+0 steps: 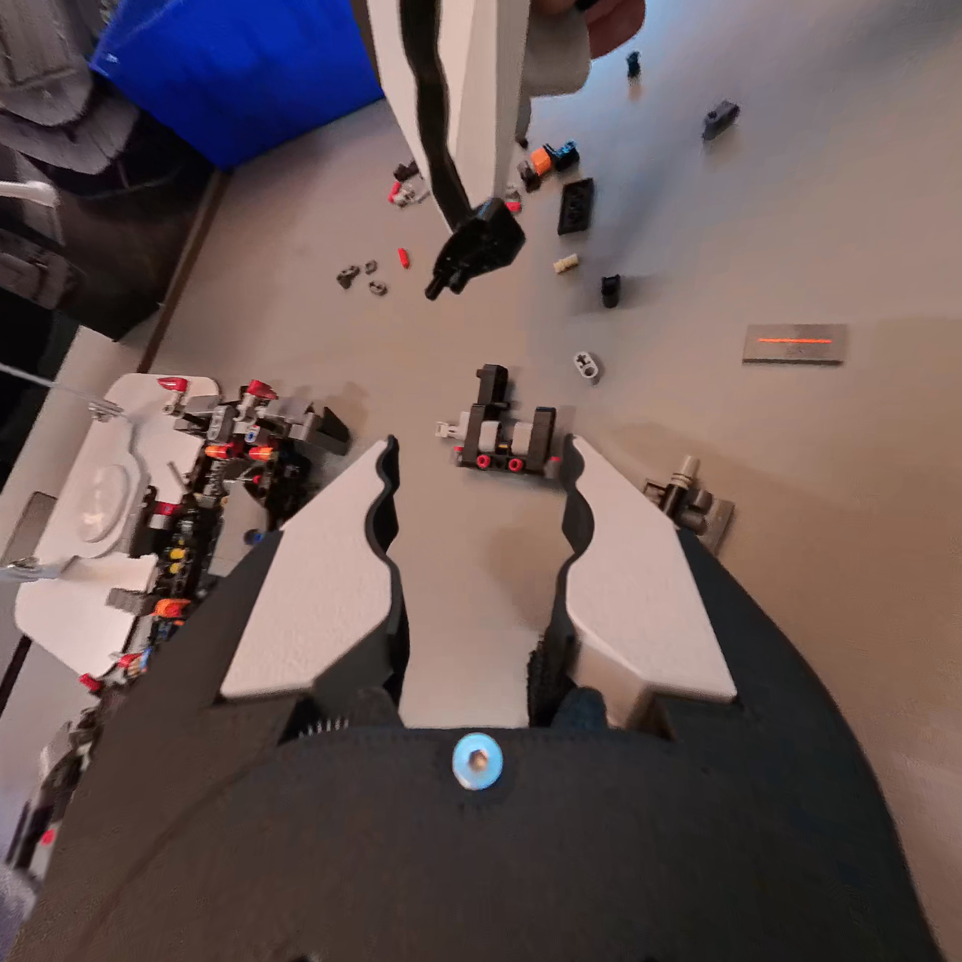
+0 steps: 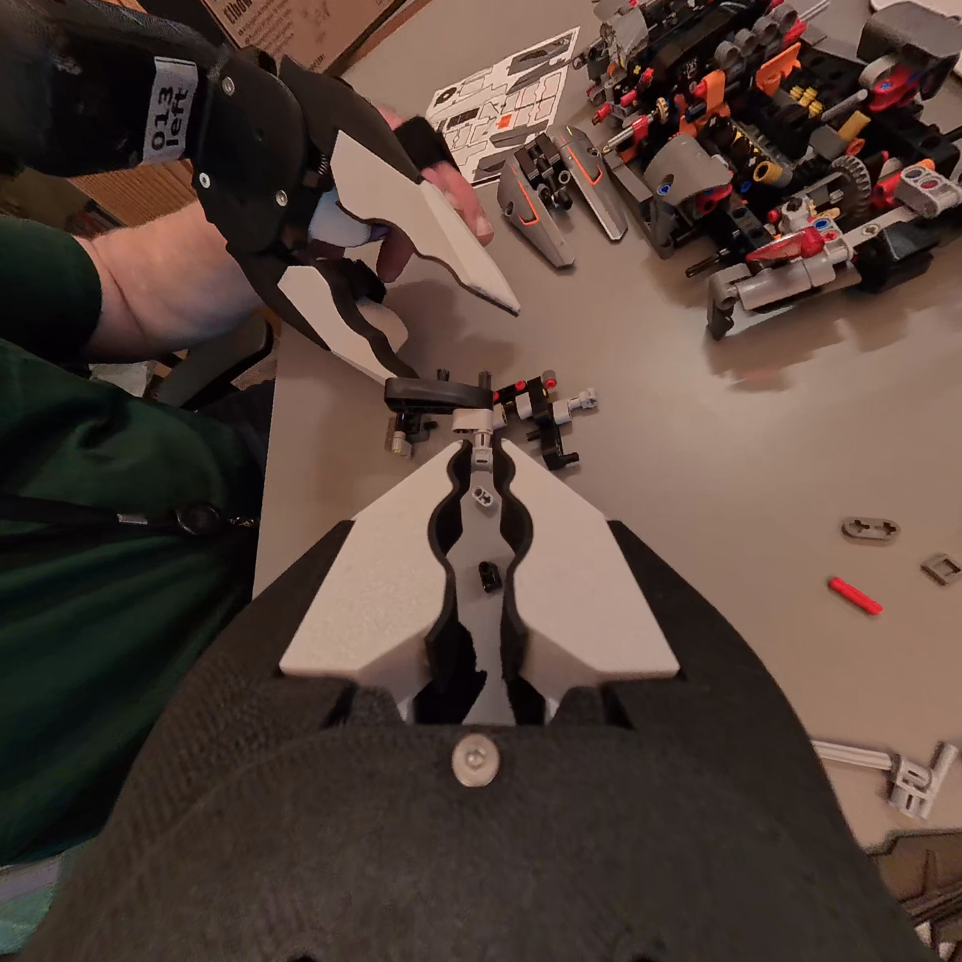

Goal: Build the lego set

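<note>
My left gripper (image 1: 481, 447) is open and empty, just above the grey table (image 1: 729, 598), with a small black and grey sub-assembly (image 1: 500, 437) right ahead of its fingertips. My right gripper (image 2: 481, 448) is shut on a light grey connector (image 2: 481, 453) joined to a black curved lego piece (image 2: 437, 395), and holds it in the air. That piece also shows in the left wrist view (image 1: 479, 244). The sub-assembly (image 2: 541, 411) lies just beyond it. The left gripper (image 2: 463, 341) hangs open above the black piece.
A large partly built car model (image 2: 781, 156) stands far right, with a sticker sheet (image 2: 500, 104) and grey orange-striped panels (image 2: 536, 218) beside it. Loose parts lie around: a red axle (image 2: 853, 596), grey links (image 2: 869, 531), a striped tile (image 1: 794, 343). A blue bin (image 1: 234, 73) stands beyond the table edge. Tip to tip, the grippers are about 7 cm apart. The striped tile (image 1: 794, 343) is about 10 cm from my left fingertips.
</note>
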A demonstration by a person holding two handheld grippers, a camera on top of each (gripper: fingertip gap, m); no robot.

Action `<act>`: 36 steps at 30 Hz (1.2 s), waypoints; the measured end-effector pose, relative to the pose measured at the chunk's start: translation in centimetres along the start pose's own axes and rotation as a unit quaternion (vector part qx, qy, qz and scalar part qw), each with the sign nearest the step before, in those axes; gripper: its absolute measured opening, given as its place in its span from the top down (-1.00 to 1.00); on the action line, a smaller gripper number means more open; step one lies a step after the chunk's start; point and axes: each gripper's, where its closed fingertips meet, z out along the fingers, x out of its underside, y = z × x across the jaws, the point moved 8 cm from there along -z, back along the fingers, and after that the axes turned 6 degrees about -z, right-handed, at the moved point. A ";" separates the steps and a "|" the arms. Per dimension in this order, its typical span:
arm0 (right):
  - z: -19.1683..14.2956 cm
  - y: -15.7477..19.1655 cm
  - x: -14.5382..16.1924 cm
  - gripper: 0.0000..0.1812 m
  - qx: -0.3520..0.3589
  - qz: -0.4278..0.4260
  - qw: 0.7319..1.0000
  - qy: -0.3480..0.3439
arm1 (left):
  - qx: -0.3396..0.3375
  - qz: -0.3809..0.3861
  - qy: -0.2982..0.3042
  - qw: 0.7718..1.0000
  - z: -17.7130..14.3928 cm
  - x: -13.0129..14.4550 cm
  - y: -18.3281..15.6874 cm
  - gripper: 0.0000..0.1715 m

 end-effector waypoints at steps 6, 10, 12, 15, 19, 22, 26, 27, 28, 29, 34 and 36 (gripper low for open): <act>-0.6 -0.4 0.7 0.94 0.009 0.003 1.000 -0.001 | 0.024 0.001 0.044 0.999 2.0 0.7 -0.4 0.26; -0.8 -0.5 0.9 0.94 0.017 0.003 1.000 0.001 | 0.027 0.002 0.070 0.997 3.1 0.9 -0.2 0.24; -1.0 -0.5 0.9 0.94 0.016 0.003 1.000 -0.005 | 0.030 0.002 0.075 0.997 3.4 0.7 -0.2 0.30; -1.3 -0.5 1.0 0.94 0.019 0.003 1.000 -0.007 | 0.034 0.014 0.084 0.996 3.5 0.9 0.0 0.48; -1.5 -0.5 1.0 0.94 0.026 0.001 1.000 -0.006 | 0.006 0.046 0.115 0.992 2.7 1.5 1.6 0.49; -1.6 -0.8 1.2 0.94 0.034 0.004 0.999 -0.003 | 0.011 -0.003 0.115 0.993 1.9 1.4 2.2 0.36; -1.6 -0.8 1.2 0.94 0.036 0.005 0.999 -0.004 | -0.014 -0.044 0.134 0.990 2.2 1.2 1.6 0.30; -1.6 -0.8 1.2 0.94 0.036 0.005 0.999 -0.004 | -0.012 -0.055 0.140 0.989 2.5 1.2 1.3 0.28; -1.6 -0.9 1.3 0.94 0.036 0.005 0.999 -0.003 | -0.015 -0.067 0.151 0.986 2.8 1.3 1.2 0.27; -1.5 -0.9 1.3 0.94 0.037 0.006 0.999 -0.001 | -0.019 -0.083 0.144 0.986 3.0 1.2 1.2 0.29; -1.5 -1.0 1.4 0.94 0.038 0.006 0.999 0.001 | -0.021 -0.075 0.146 0.986 3.2 1.4 1.6 0.48; -1.5 -1.0 1.4 0.94 0.040 0.006 0.999 0.002 | -0.034 -0.048 0.159 0.986 3.1 1.7 2.1 0.56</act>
